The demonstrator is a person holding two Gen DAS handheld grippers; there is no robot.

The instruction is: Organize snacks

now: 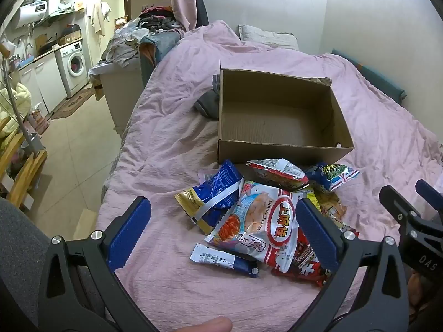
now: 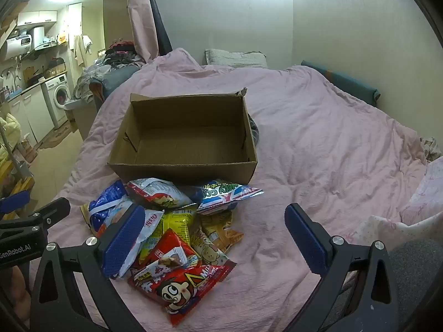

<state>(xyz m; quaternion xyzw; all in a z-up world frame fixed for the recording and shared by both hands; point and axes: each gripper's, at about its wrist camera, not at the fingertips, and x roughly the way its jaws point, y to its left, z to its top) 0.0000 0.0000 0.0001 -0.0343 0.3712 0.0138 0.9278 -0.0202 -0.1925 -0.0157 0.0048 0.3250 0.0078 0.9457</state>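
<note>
A heap of crinkled snack packets [image 2: 171,221], blue, red, yellow and white, lies on the pink bedspread [image 2: 318,144] just before an open cardboard box [image 2: 182,163]. The left gripper [image 1: 221,229] and the right gripper [image 2: 216,238] both gape wide, holding nothing.

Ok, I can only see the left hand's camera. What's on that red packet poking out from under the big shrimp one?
Observer: In the right camera the red packet shows almost whole. It has a cartoon face with big round eyes.
Operator: Is the other gripper holding a snack?
Observer: No. The right gripper is wide open and grips nothing.
Operator: Are any snacks hiding from me?
Observer: Yes, a packet with a little bear lies next to a yellow packet.
</note>
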